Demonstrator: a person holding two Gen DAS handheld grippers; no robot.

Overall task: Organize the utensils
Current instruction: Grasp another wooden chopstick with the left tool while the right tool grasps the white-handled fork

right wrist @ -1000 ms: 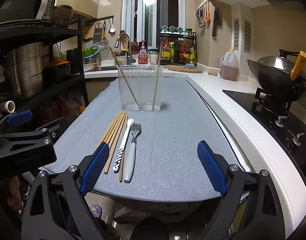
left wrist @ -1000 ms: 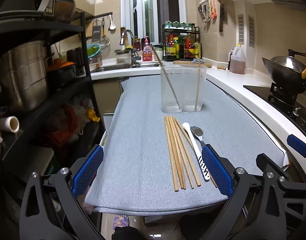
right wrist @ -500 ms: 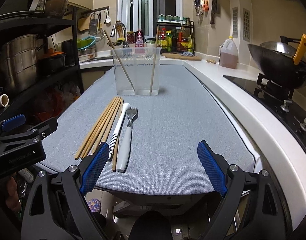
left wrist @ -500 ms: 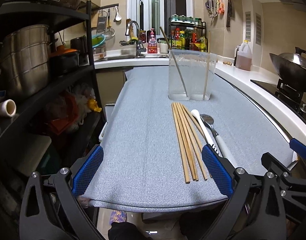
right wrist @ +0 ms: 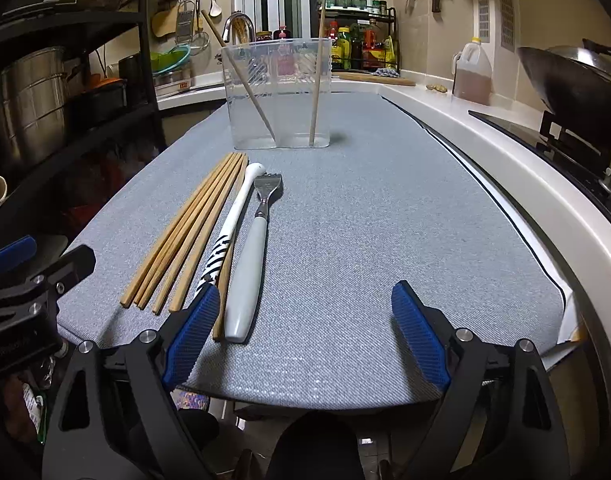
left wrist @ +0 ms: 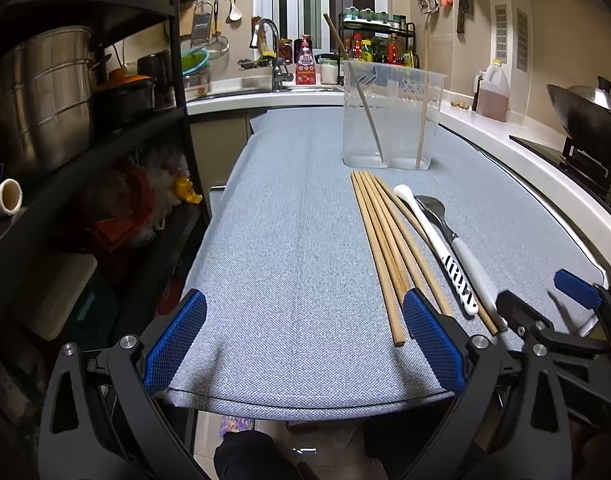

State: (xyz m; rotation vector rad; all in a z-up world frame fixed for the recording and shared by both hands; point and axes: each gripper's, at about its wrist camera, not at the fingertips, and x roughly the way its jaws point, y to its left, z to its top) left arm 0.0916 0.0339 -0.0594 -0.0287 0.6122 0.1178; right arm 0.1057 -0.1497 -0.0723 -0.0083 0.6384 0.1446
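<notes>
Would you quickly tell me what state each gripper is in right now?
Left gripper: open, holding nothing, above the near edge of the grey woven mat.
Right gripper: open, holding nothing, beside the white-handled fork.

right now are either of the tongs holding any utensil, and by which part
Nothing is held. The left tongs and right tongs both stand open over the grey cloth mat; the wooden chopsticks and white-handled fork lie untouched.

No legible text — labels blurred
</notes>
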